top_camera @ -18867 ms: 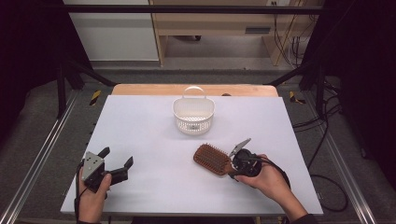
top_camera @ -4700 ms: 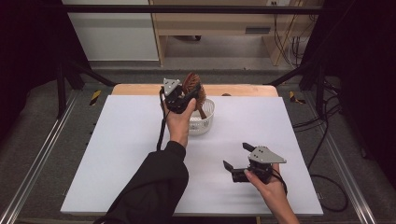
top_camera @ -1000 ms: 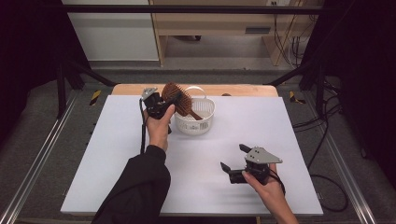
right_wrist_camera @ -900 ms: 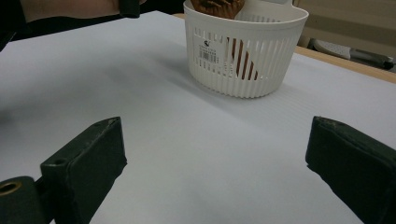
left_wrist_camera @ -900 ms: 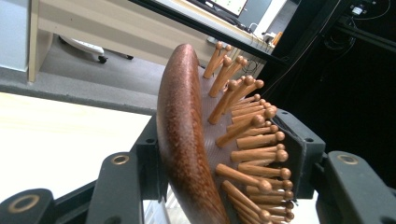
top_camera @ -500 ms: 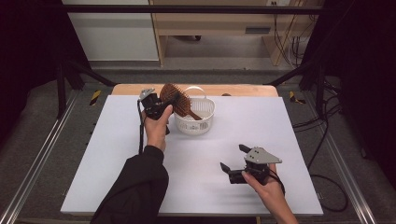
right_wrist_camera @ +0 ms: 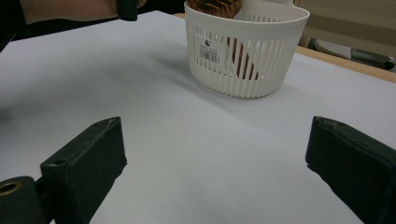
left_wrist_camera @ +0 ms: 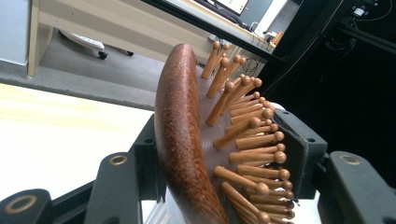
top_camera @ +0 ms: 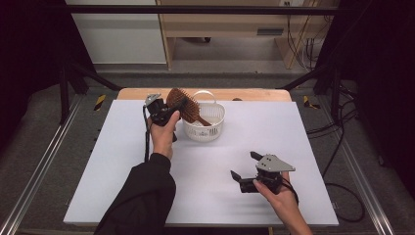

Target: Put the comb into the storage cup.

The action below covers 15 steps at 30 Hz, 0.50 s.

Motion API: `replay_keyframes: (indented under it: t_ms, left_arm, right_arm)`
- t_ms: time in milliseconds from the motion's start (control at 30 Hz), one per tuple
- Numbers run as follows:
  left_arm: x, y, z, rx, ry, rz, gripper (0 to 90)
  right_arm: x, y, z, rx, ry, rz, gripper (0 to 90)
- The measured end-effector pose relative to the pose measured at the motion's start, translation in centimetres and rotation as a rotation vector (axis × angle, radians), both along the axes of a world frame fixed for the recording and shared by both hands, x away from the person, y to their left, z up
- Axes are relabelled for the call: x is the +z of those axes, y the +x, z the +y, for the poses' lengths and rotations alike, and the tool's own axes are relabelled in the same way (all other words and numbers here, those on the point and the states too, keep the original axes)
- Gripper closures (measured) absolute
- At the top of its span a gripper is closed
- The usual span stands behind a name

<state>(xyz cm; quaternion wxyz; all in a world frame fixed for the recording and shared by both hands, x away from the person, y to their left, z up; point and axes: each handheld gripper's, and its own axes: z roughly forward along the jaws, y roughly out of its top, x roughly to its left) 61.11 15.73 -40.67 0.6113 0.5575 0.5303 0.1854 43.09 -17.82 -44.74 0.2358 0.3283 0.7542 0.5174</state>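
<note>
The hairbrush (top_camera: 182,104) is pinched by its head in the left gripper (top_camera: 166,110), its handle already slanted down inside the white basket (top_camera: 215,128). The head should be lowered over the rim before the pads are eased apart. The right gripper (top_camera: 244,169) is rested on the table (top_camera: 318,147), jaws spread, nothing between them.

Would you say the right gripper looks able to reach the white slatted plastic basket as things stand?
Probably yes: the right gripper is open and empty, with bare white table between it and the white slatted plastic basket. The brown wooden hairbrush leans in from the far side.
</note>
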Motion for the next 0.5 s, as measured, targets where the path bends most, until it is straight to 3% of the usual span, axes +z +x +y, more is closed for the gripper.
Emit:
replay_keyframes:
  t_ms: [500]
  left_arm:
    - [-0.31, 0.01, 0.29, 0.003, -0.014, 0.006, 43.2]
  right_arm:
    - [-0.01, 0.00, 0.02, 0.001, -0.001, 0.000, 5.1]
